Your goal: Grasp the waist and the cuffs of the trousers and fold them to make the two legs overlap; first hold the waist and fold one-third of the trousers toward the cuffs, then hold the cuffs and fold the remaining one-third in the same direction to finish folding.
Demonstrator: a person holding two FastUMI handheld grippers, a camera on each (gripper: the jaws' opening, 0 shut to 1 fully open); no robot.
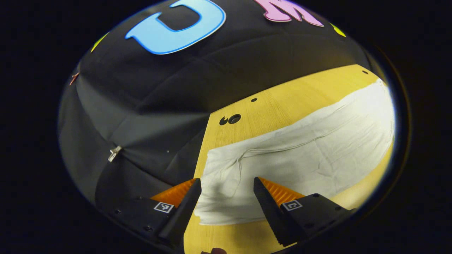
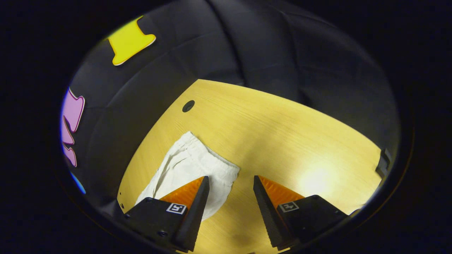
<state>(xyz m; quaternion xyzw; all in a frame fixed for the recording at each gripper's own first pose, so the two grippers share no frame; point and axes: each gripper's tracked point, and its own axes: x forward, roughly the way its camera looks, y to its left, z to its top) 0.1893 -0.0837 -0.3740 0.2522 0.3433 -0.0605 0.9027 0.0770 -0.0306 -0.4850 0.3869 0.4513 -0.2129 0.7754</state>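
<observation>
Trousers [image 1: 300, 151] of a white, creased cloth lie flat on a yellow wooden table [image 1: 282, 102]. In the left gripper view they stretch from the near left corner of the table away toward the right, with a long seam running along their length and a bunch of wrinkles at the near end. That near end lies just beyond and between the fingers of the left gripper [image 1: 227, 181], which hangs over it with its jaws wide apart and nothing held between them. Whether the fingertips touch the cloth cannot be told. Two dark holes [image 1: 230, 119] sit in the bare wood beyond the trousers, close to the table's edge, and a smaller one lies farther back.

In the right gripper view the gathered waist [image 2: 208, 158] of the trousers points toward the middle of the table, its ruffled band ending just beside the right gripper [image 2: 231, 180]. This gripper also stands wide, gripping nothing; its left finger overlaps the cloth in the picture, while its right finger is over bare wood. A single dark hole [image 2: 188, 106] shows in the table beyond the waist, near the far edge. Black cloth [image 2: 247, 46] hangs behind the table on all sides.
</observation>
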